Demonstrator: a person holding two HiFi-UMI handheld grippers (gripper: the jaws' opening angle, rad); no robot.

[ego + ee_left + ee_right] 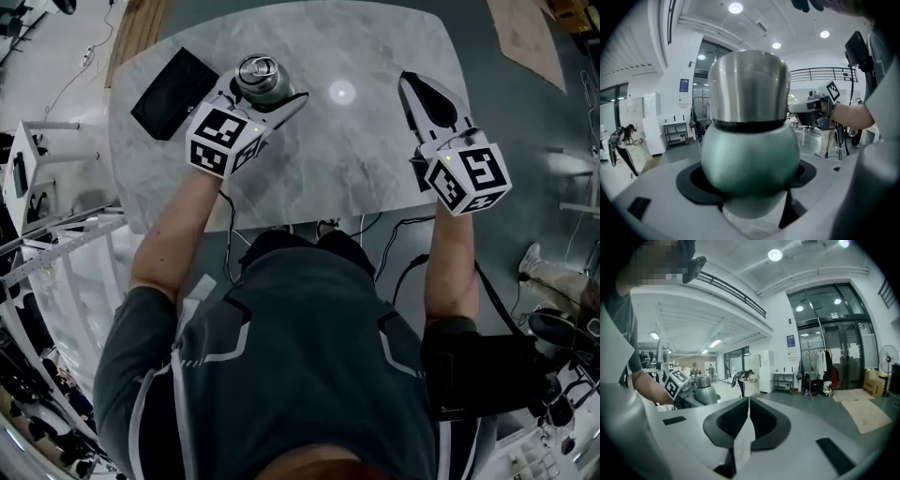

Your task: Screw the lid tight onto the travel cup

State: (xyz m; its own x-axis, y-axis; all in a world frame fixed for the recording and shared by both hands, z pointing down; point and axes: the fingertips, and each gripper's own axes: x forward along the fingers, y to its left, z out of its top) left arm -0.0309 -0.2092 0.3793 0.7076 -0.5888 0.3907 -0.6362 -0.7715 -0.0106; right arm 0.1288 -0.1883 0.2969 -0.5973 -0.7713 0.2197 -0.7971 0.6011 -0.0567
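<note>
The travel cup (266, 90) has a green body and a steel lid (258, 70) on top, and stands upright at the back left of the marble table (356, 169). My left gripper (269, 99) is shut on the cup's body, one finger on each side. In the left gripper view the green body (750, 154) fills the space between the dark pads (691, 180), with the lid (749, 86) above. My right gripper (409, 84) hovers over the table's right part, shut and empty; its pads (761, 416) meet with nothing between them. The cup (705, 392) shows far to its left.
A flat black object (173, 80) lies on the table left of the cup. A bright light reflection (342, 92) sits between the two grippers. Cables (394, 230) hang below the table's near edge. Cardboard (525, 37) lies on the floor at the far right.
</note>
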